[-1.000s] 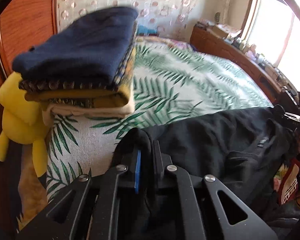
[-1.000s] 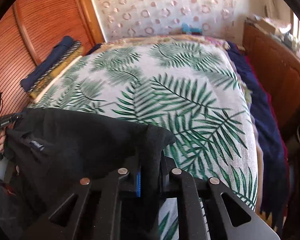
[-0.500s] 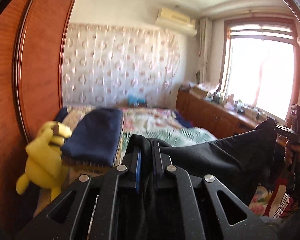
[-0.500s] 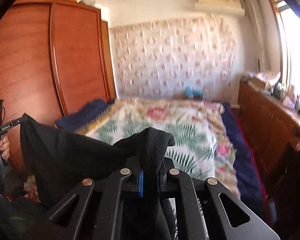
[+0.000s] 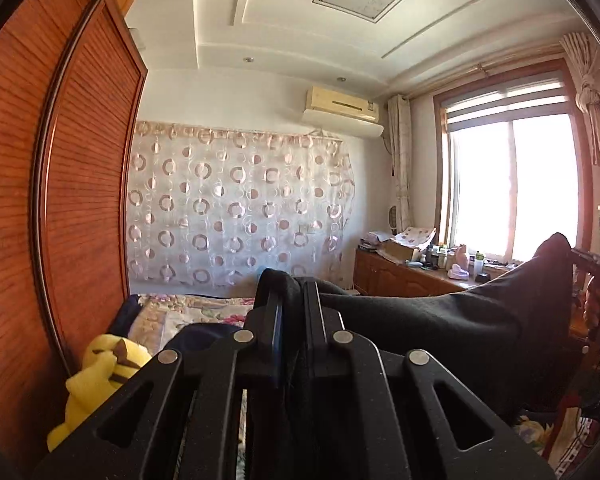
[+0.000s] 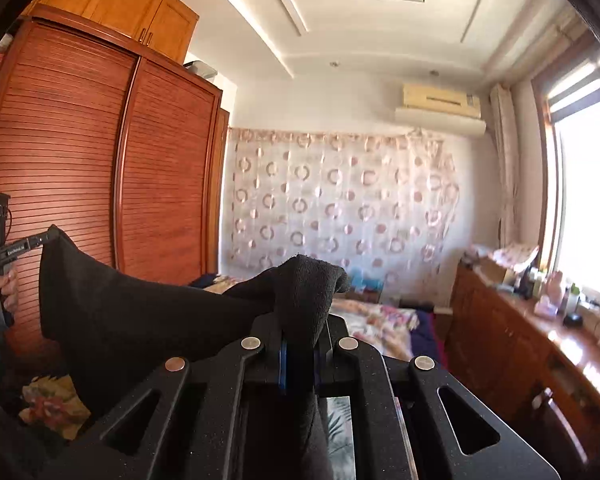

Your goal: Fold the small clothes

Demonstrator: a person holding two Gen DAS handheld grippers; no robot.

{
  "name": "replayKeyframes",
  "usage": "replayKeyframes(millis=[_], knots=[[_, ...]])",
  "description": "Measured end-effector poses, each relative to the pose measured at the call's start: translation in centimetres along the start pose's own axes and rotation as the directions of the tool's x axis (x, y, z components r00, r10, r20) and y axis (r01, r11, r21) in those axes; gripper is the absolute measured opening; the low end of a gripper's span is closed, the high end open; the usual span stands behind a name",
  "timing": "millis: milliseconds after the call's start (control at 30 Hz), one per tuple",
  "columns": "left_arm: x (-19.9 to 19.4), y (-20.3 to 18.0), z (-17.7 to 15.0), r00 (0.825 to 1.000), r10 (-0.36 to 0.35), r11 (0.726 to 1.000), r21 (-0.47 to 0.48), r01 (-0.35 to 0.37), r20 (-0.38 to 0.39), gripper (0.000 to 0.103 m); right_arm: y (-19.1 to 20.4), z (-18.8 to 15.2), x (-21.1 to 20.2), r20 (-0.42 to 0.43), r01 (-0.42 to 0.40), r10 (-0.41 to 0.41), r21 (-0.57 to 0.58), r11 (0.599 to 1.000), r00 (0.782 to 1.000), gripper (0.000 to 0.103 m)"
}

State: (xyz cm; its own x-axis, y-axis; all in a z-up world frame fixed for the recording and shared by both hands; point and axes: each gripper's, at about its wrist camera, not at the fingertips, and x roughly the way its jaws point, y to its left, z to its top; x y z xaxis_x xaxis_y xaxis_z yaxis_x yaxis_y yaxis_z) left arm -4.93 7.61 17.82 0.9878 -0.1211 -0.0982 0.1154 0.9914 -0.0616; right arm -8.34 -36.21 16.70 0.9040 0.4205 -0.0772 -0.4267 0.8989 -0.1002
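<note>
A black garment (image 5: 460, 320) hangs stretched in the air between my two grippers, well above the bed. My left gripper (image 5: 290, 292) is shut on one top corner of it. My right gripper (image 6: 300, 320) is shut on the other corner, where black cloth (image 6: 140, 312) bunches over the fingers. In the left wrist view the right gripper (image 5: 592, 264) shows at the far right edge, holding the cloth. In the right wrist view the left gripper (image 6: 24, 244) shows at the far left, in a hand. Both point roughly level at the far wall.
A dark folded stack (image 5: 196, 332) and a yellow plush toy (image 5: 96, 376) lie low at the bed's left side by the wooden wardrobe (image 6: 80, 180). The flowered bed cover (image 6: 380, 316) lies below. A cluttered wooden sideboard (image 6: 520, 320) runs under the window (image 5: 512, 184).
Both grippers rose and tilted up from facing the bed to facing the far wall, lifting the black garment off the bed. Their grip on it stayed.
</note>
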Motion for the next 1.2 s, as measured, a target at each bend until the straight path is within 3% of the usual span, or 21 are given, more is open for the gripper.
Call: replayKeyframes(millis=[200,400,467,500,533,567,633,700,733,867,967,1033,1067,1200], knots=[[10.8,1.1,-0.2,0.993,0.073,0.997,0.032,-0.07,-0.094,0.01,-1.5,1.4,9.3,-0.06,0.07,-0.071,-0.025,0.997,0.996,0.008],[22.2,2.5,-5.0,0.967,0.127,0.99,0.087,-0.11,-0.219,0.01,0.8,-0.5,21.6,-0.193,0.153,-0.164,-0.072,0.986,0.967,0.008],[26.4,3.0,-7.8,0.941,0.113,0.991,0.099,-0.086,-0.318,0.014,1.2,-2.7,26.2,-0.258,0.176,-0.189,-0.073,0.982,0.947,0.018],[27.4,2.8,-8.8,0.933,0.092,0.993,0.096,-0.062,-0.349,0.018,1.4,-3.9,28.5,-0.293,0.189,-0.202,-0.074,0.979,0.934,0.033],[28.2,2.8,-10.0,0.928,0.081,0.994,0.093,-0.05,-0.364,0.023,1.7,-5.2,30.8,-0.349,0.231,-0.246,-0.084,0.969,0.904,0.044],[28.6,2.8,-11.1,0.927,0.091,0.993,0.103,-0.057,-0.364,0.032,1.9,-6.2,32.3,-0.38,0.264,-0.274,-0.079,0.961,0.884,0.045],[28.1,2.7,-12.2,0.928,0.055,0.997,0.073,-0.03,-0.369,0.048,2.6,-8.1,34.4,-0.424,0.244,-0.244,-0.056,0.968,0.872,0.049],[27.4,2.6,-12.9,0.924,0.035,0.999,0.043,-0.02,-0.382,0.073,3.2,-9.3,35.0,-0.446,0.24,-0.232,-0.039,0.97,0.864,0.053],[26.8,2.3,-13.3,0.919,0.019,0.999,0.033,-0.006,-0.394,0.078,3.1,-9.8,35.0,-0.451,0.232,-0.218,-0.024,0.972,0.866,0.054],[25.0,0.7,-14.1,0.905,-0.014,0.999,0.033,0.03,-0.426,0.08,2.9,-10.8,33.2,-0.485,0.191,-0.167,0.001,0.982,0.858,0.056],[23.2,-0.1,-15.1,0.893,-0.026,0.999,0.023,0.041,-0.449,0.08,1.8,-11.0,30.6,-0.529,0.157,-0.109,0.045,0.987,0.841,0.056],[22.1,-0.5,-16.0,0.887,-0.048,0.998,0.006,0.057,-0.459,0.08,-1.4,-11.5,29.4,-0.532,0.151,-0.084,0.083,0.985,0.842,0.056],[21.5,-0.9,-16.9,0.879,-0.058,0.998,-0.005,0.063,-0.474,0.08,-2.3,-11.6,28.7,-0.528,0.142,-0.063,0.111,0.984,0.847,0.056],[20.8,-1.8,-19.9,0.835,-0.064,0.997,-0.001,0.075,-0.547,0.08,-4.4,-12.8,26.7,-0.567,0.161,-0.043,0.16,0.974,0.822,0.056]])
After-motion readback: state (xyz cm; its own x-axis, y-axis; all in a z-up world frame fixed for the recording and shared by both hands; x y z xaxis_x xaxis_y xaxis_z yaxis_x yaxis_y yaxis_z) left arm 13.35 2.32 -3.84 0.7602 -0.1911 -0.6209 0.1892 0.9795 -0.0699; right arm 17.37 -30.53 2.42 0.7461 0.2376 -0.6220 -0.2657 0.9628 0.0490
